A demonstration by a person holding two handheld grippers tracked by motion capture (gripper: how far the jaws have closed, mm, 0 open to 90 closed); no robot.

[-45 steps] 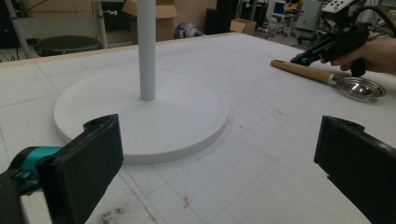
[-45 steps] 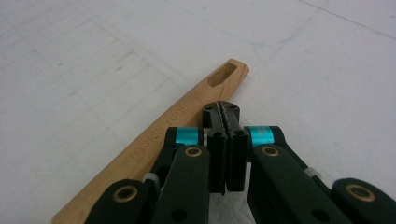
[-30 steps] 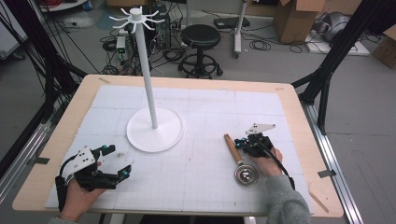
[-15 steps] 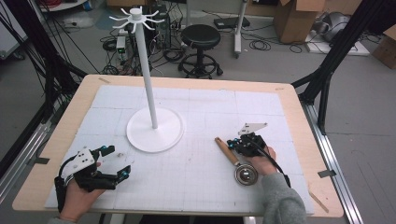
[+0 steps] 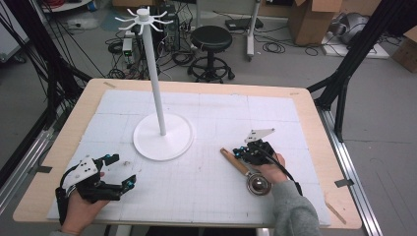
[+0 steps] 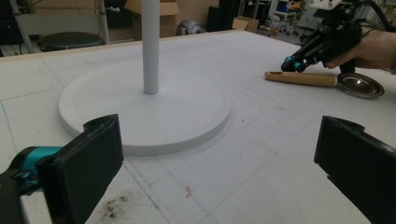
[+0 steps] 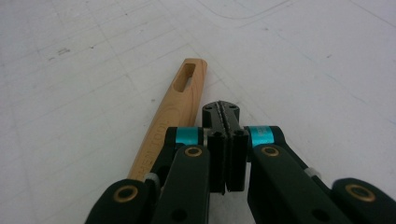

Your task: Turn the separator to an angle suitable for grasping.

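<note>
Your right gripper [image 5: 246, 152] has its jaws pressed flat together with nothing between them, sitting just beside the wooden handle [image 7: 170, 112] of the ladle [image 5: 244, 172], which lies flat near the bench's right front corner with its metal bowl [image 5: 258, 185] toward you. I'd say open up first, then straddle the handle around the middle and squeeze square so it doesn't roll. Keep that slotted end [image 7: 187, 77] free, you'll probably want it for a hook on the white stand [image 5: 158, 93]. Your left gripper [image 5: 115, 172] is wide open and empty at the left front corner, fine there.
</note>
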